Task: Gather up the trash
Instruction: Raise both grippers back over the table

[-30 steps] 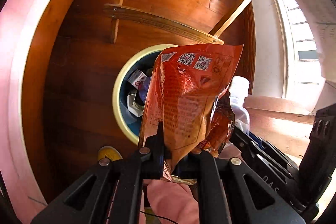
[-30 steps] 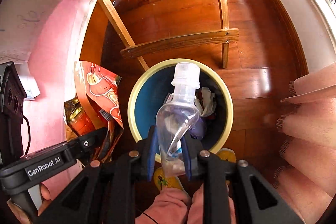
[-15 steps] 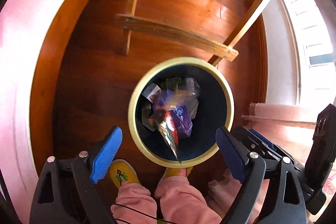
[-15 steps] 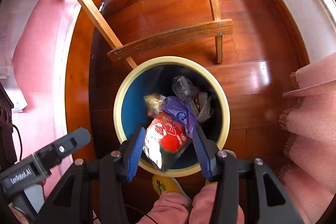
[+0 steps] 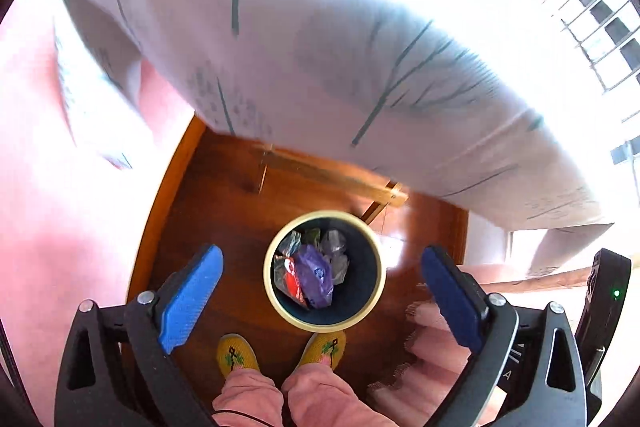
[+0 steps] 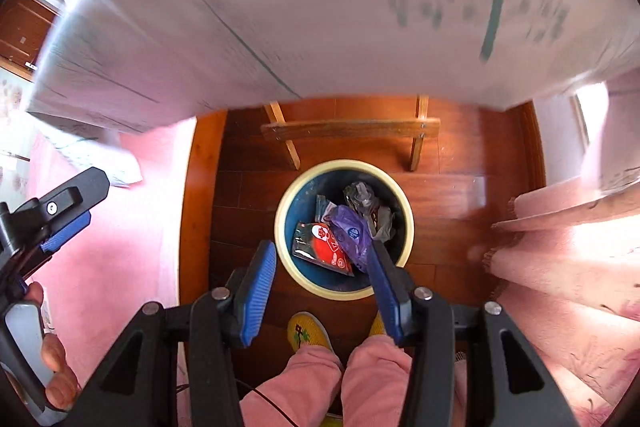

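1. My left gripper has its blue fingers spread wide and opening, with nothing between them; the view looks steeply down at the floor.
2. My right gripper has its fingers about half apart, also empty.
3. The bin, round with a cream rim and a dark blue inside, stands on the brown wooden floor below both grippers, just in front of my yellow slippers.
4. The trash lies inside the bin: a red wrapper low on the left, a purple bag in the middle, and a clear crumpled bottle toward the far side.
5. In the left wrist view the same red wrapper, purple bag and bin show.
6. A white cloth with dark lines hangs over the upper part of both views, blurred.
7. A wooden crossbar on legs stands just beyond the bin.
8. Pink fabric lies to the right of the bin.
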`<state>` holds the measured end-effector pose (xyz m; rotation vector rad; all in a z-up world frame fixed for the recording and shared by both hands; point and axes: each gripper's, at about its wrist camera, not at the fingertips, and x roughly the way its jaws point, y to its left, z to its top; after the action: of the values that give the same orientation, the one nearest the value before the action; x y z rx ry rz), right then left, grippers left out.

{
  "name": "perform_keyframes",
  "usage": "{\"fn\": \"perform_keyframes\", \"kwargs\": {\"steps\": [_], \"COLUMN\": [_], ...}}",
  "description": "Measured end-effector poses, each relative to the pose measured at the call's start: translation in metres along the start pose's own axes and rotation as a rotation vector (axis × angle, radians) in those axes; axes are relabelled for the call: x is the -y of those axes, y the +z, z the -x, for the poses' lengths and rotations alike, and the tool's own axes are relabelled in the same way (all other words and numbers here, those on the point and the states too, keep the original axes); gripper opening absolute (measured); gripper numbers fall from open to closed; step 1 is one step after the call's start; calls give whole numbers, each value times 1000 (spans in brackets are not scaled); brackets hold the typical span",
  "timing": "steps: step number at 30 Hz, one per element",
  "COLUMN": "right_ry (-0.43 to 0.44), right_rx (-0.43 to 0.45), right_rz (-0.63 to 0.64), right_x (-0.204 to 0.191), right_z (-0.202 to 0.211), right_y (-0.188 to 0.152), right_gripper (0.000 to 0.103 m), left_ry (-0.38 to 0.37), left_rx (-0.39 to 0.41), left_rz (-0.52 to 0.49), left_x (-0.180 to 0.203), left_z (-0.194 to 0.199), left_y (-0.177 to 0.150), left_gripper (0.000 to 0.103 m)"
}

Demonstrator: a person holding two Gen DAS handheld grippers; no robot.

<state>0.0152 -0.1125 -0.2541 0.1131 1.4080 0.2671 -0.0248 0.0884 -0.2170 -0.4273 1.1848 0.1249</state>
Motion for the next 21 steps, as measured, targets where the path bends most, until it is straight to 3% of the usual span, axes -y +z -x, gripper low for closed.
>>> {"fn": "perform_keyframes", "kwargs": {"steps": [10, 21], "right_ry": [18, -3], "right_rx": [116, 277], "right_rz": [19, -8], "right_x": [-40, -68], "right_z": [131, 216], "right_y": [18, 55], "right_gripper": [48, 48], "left_ry": [-16, -17], "left_rx": [174, 309], "left_rz": [-137, -223], "left_x": [37, 51], "left_z": [139, 229], "left_y": [45, 101], "left_gripper": [102, 102]}}
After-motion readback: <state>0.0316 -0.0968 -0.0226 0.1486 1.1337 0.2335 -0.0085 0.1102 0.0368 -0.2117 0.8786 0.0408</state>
